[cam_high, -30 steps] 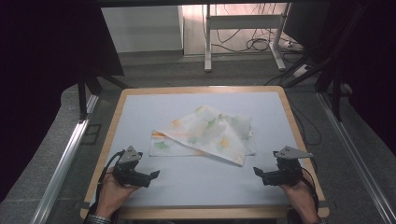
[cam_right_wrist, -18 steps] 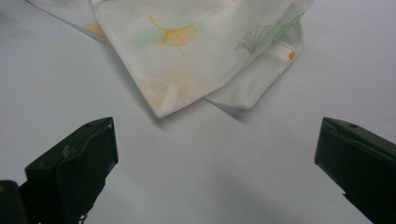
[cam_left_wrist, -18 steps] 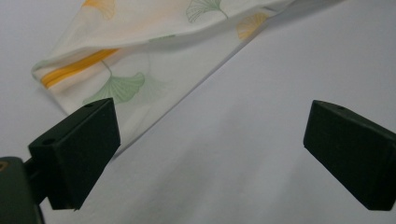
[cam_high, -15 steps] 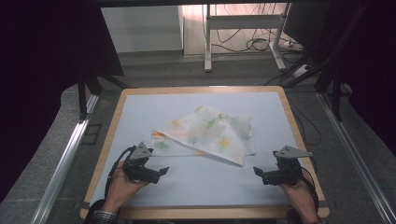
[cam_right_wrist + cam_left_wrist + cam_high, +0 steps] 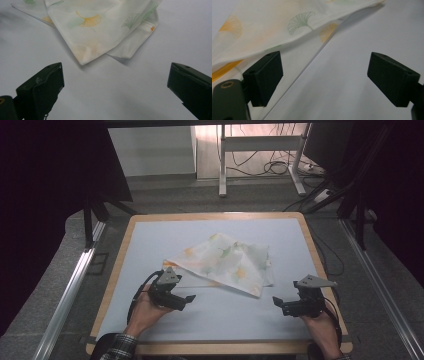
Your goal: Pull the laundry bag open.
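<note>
White leaf-printed cloth [image 5: 225, 262] lies rumpled; left hand-held gripper [image 5: 188, 298] narrowing, empty; right hand-held gripper [image 5: 276, 302] agape.

I'm seeing one cloth [image 5: 225, 265] lying on one bench [image 5: 210, 320], and I'm holding two tools: left tool [image 5: 187, 300], right tool [image 5: 278, 303].

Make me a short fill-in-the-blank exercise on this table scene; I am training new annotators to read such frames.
1. The crumpled cloth is printed with orange and ____ leaves.
2. The tool nearer the cloth is the ____ tool.
3. The jaws of the right tool stand ____, with nothing between them.
4. The cloth lies on a pale mat framed by a ____ border.

Missing words: green; left; open; wooden
</note>
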{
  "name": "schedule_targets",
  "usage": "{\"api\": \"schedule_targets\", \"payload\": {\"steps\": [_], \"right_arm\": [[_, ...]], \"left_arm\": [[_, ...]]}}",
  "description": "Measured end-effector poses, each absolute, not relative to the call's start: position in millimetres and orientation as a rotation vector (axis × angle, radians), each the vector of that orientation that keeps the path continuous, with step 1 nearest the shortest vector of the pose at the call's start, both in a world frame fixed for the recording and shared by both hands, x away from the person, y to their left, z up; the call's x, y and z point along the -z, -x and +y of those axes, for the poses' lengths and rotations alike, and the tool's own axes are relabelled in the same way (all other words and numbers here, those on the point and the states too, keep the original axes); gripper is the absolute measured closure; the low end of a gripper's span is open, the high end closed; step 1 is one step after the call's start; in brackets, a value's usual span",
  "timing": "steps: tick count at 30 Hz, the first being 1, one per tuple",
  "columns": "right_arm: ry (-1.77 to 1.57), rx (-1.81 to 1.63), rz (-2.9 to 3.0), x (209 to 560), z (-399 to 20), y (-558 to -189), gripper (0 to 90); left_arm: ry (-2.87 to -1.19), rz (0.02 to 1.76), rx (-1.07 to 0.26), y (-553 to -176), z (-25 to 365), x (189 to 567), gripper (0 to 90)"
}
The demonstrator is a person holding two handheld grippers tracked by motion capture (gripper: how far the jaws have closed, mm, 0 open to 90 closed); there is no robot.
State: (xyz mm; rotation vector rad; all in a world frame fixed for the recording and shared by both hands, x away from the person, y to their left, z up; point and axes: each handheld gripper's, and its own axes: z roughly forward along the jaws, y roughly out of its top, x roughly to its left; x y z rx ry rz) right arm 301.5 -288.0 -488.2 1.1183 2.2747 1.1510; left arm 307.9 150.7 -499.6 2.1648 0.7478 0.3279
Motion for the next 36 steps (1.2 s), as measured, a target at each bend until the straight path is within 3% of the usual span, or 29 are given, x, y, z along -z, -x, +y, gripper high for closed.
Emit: {"api": "schedule_targets", "payload": {"steps": [24, 36], "right_arm": [[-1.17, -1.126, 2.224, 487, -301, -306, 2.2], [-1.177, -1.12, 2.208, 486, -307, -306, 2.2]], "left_arm": [[-2.221, 0.549, -0.194, -339, 66, 500, 20.4], [-2.267, 0.456, -0.18, -359, 26, 504, 29.1]]}}
